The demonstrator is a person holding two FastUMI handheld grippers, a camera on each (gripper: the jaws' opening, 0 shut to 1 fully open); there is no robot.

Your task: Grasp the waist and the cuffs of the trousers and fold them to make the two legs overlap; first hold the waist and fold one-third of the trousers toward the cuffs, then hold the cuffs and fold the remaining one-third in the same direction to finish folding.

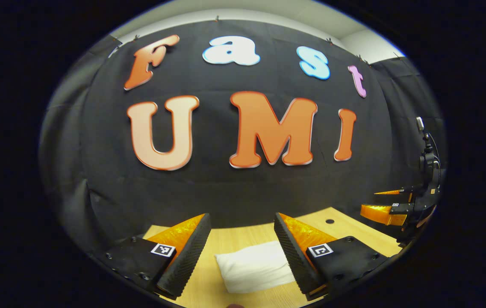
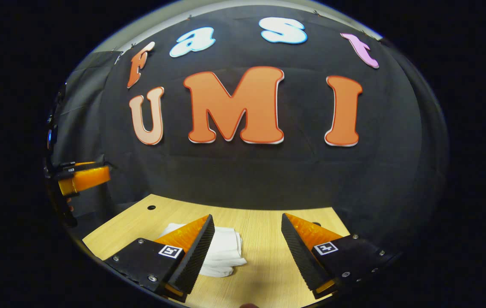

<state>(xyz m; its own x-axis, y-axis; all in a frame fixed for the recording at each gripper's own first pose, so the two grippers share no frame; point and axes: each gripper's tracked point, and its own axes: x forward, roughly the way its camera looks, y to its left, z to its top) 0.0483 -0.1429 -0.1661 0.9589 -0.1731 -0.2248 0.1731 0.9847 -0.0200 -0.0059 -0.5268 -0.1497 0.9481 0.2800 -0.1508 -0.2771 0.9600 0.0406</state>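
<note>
Wooden table: seemingly folded trousers below open left tool.

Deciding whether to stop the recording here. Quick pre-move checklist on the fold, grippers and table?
1. Trousers folded into a compact stack: ok, layers show in the right gripper view.
2. Left gripper open, holding nothing: ok.
3. Right gripper open, holding nothing: ok.
4. Both grippers lifted off the cloth: ok.
5. Stack fully on the table: ok.
6. Waist and cuff edges aligned: cannot tell.
</note>
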